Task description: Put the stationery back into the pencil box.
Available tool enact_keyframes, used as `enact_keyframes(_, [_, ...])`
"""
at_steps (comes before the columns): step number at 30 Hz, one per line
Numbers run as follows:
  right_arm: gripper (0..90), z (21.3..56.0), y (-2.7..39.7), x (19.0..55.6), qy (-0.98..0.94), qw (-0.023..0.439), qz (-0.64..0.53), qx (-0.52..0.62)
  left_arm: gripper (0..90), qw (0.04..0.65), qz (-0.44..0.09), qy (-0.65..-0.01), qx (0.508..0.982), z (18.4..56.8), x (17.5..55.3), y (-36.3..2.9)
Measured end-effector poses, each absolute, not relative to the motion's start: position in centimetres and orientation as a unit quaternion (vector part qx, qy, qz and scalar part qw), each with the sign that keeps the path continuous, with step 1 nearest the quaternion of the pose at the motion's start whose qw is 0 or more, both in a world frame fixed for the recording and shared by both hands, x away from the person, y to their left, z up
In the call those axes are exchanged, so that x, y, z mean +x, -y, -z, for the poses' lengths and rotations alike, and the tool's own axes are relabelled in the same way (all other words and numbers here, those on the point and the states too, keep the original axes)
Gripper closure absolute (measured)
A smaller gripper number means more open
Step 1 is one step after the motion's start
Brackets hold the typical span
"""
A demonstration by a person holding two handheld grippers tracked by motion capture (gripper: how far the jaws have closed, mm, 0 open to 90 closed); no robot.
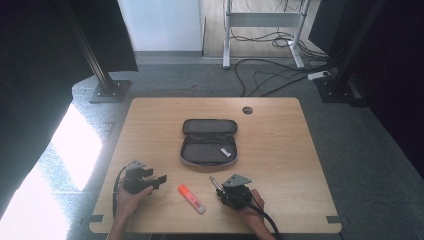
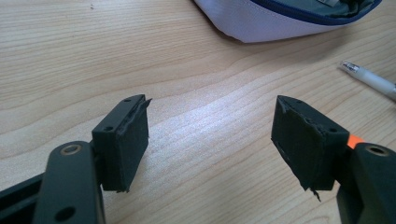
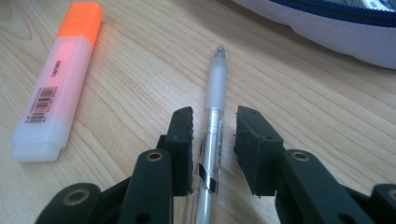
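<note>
Straddling: right gripper set over the pen, one jaw on each side, small gaps visible, pads not pressing.
Pen position: flat on the table, just beside the highlighter, tip pointing toward the pencil case.
Left gripper: jaws wide apart, nothing between, low over bare wood on the far side of the highlighter from the pen.
Pencil case: lying open mid-table, beyond the pen.
Highlighter: orange cap, lying flat between both grippers.
</note>
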State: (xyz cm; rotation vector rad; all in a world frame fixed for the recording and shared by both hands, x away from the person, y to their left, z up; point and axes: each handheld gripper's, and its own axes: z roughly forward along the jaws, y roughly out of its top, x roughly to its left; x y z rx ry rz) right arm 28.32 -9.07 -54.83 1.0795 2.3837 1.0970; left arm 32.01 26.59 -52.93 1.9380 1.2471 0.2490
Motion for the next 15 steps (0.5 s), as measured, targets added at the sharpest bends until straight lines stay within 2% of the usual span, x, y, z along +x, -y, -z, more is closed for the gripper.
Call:
enact_keyframes(4, [69.9,54.8,9.16,28.16,-0.832,0.155,-0.379,0.375,28.0,0.4,-0.098,-0.495,0.766,52.93,32.02,-26.68])
enact_keyframes(8, [76.9,54.77,9.13,28.13,-0.833,0.154,-0.378,0.373,28.0,0.4,-0.1,-0.496,0.764,52.87,32.0,-26.76])
enact_keyframes(15, [78.3,54.67,9.37,28.3,-0.836,0.152,-0.375,0.371,28.1,0.4,-0.098,-0.495,0.765,52.93,32.03,-26.69])
